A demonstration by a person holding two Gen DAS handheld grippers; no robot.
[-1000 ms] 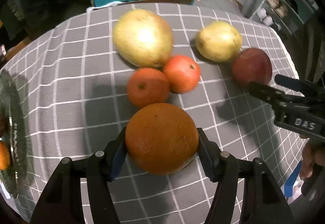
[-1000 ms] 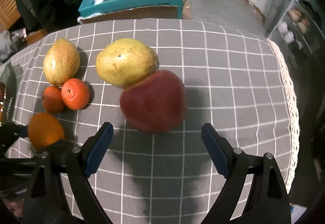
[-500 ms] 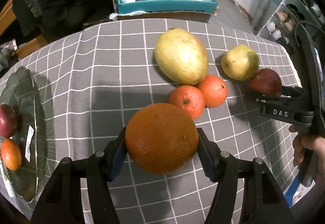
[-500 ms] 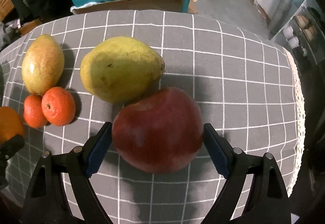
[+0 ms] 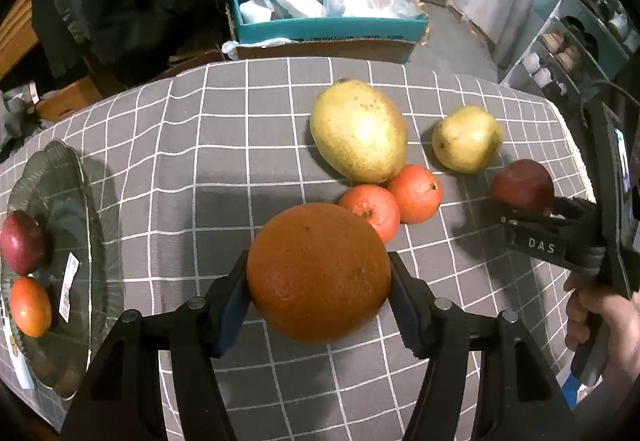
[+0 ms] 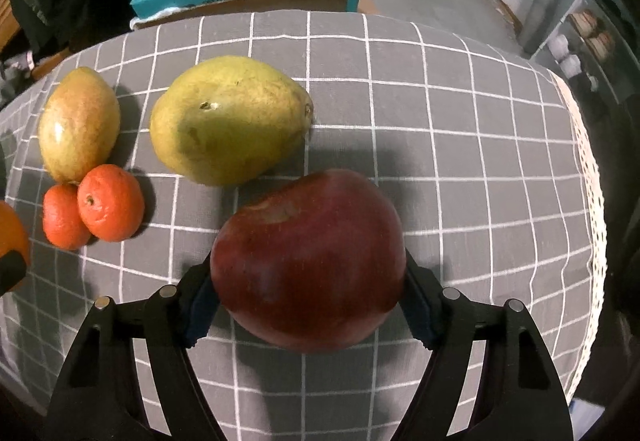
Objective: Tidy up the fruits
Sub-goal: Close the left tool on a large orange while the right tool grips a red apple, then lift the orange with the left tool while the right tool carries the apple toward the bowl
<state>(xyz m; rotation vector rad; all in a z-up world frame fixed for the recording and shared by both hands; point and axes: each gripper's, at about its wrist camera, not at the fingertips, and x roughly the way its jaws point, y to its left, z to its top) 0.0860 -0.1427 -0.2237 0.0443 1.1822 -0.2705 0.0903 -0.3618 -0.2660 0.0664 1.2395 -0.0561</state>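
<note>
My left gripper (image 5: pixel 318 281) is shut on a large orange (image 5: pixel 312 253), held above the grey checked tablecloth (image 5: pixel 208 161). My right gripper (image 6: pixel 306 277) has its jaws closing on a red apple (image 6: pixel 308 249), and both blue pads touch its sides. On the cloth lie a big yellow-green mango (image 5: pixel 358 129), a pear (image 6: pixel 230 119) and two mandarins (image 5: pixel 372 209) (image 5: pixel 416 191). At the far left a glass plate (image 5: pixel 76 169) holds a dark red fruit (image 5: pixel 22 241) and a small orange fruit (image 5: pixel 30 307).
A teal box (image 5: pixel 328 25) stuffed with plastic bags stands beyond the table's far edge. The cloth's lace hem (image 6: pixel 592 201) marks the right edge. A hand (image 5: pixel 604 325) grips the right tool. Shelves (image 5: pixel 580 41) stand at the back right.
The left gripper has carried the orange up and leftward, bringing the plate into view. The right gripper's jaws have come around the red apple and narrowed onto it.
</note>
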